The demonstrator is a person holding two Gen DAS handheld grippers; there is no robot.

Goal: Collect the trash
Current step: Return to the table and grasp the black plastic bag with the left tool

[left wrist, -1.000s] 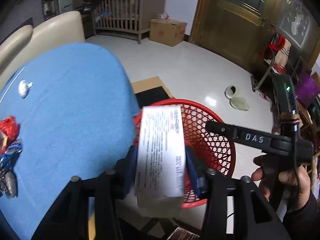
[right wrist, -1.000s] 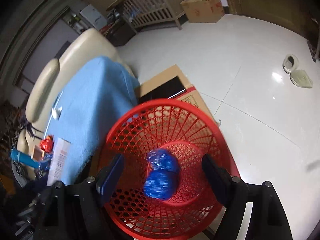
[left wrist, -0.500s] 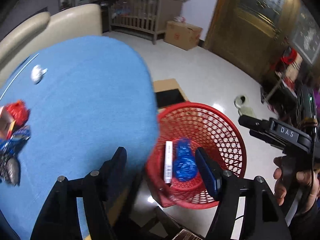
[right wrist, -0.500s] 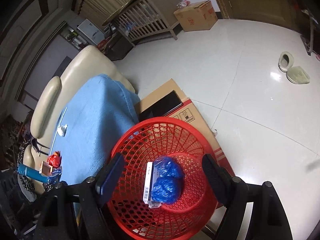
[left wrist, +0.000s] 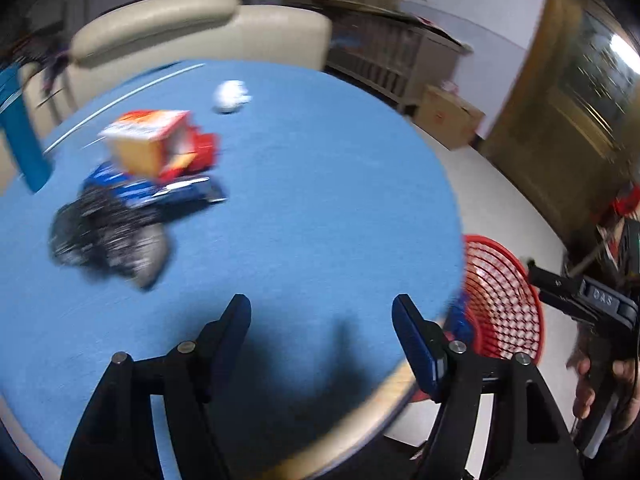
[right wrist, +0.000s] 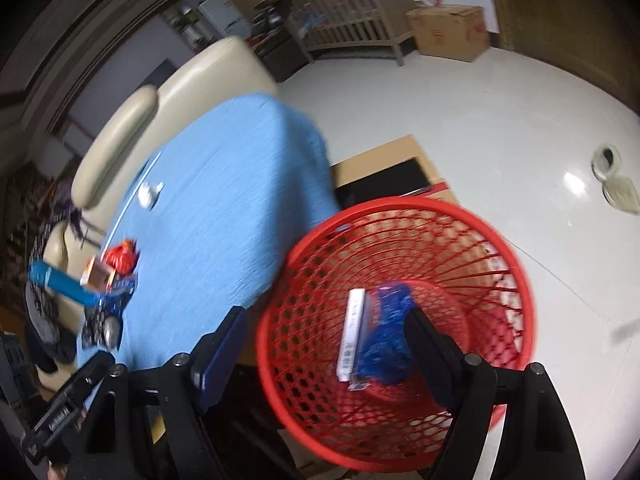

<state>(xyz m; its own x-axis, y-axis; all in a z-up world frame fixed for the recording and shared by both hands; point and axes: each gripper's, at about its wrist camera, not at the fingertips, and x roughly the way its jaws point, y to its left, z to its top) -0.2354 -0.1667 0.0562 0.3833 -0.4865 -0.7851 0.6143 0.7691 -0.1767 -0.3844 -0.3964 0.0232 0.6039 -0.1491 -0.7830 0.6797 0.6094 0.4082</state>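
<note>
A: Where does the left tool (left wrist: 322, 330) stand?

B: It hangs over the blue-covered tabletop (left wrist: 304, 184), its jaws opening with nothing between them, only blue cloth below.

A: And the right tool (right wrist: 326, 338)?

B: Its jaws are spread wide and empty above the red mesh basket (right wrist: 400, 216), which sits on the floor just beside the tabletop's edge. One finger hangs over the basket, the other over the dark gap by the cloth.

A: What lies in the basket?

B: A white flat box (right wrist: 351, 334) standing on its long edge, touching a crumpled blue wrapper (right wrist: 386, 344) at the bottom.

A: And the trash left on the tabletop?

B: A blurred heap on the left side of the left view: an orange carton (left wrist: 146, 142) atop a red wrapper (left wrist: 200, 152), a blue packet (left wrist: 160, 192) under them, and a dark crumpled bag (left wrist: 108, 236) nearest the tool. A small white scrap (left wrist: 231, 96) lies apart, farther back near the cream sofa (left wrist: 208, 32). A blue tube (left wrist: 20, 136) shows at the left edge.
</note>
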